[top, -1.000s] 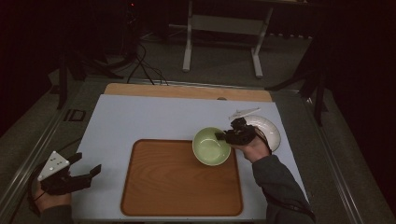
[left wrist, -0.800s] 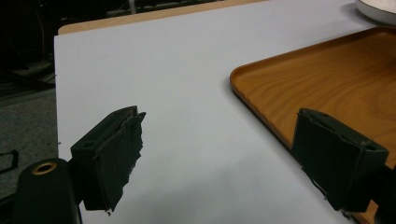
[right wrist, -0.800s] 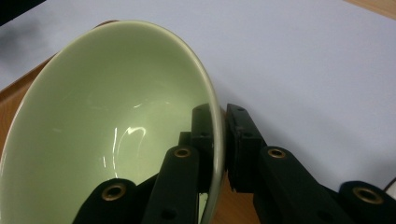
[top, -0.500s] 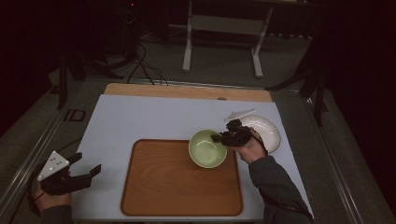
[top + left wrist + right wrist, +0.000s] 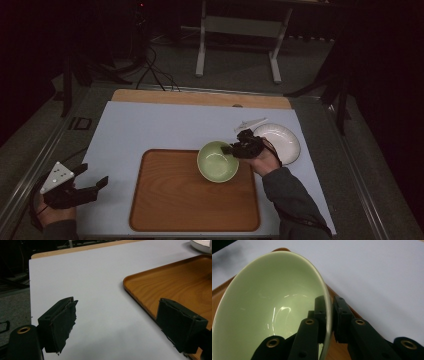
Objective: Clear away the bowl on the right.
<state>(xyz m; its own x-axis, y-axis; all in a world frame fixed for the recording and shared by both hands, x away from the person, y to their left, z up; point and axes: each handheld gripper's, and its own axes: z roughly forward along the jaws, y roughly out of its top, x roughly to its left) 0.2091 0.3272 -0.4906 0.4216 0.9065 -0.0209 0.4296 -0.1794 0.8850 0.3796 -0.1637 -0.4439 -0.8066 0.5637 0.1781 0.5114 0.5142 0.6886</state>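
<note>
Your right gripper [image 5: 329, 315] has its jaws clamped on the rim of the green bowl [image 5: 217, 161], one inside, one outside. The bowl sits at the tray's [image 5: 175, 200] 1 o'clock corner. A white plate [image 5: 280, 142] lies on the table at 3 o'clock of the bowl. Your left gripper [image 5: 117, 325] holds its jaws wide apart, gripping nothing, over the white table [image 5: 87, 277] at the tray's 8 o'clock.
</note>
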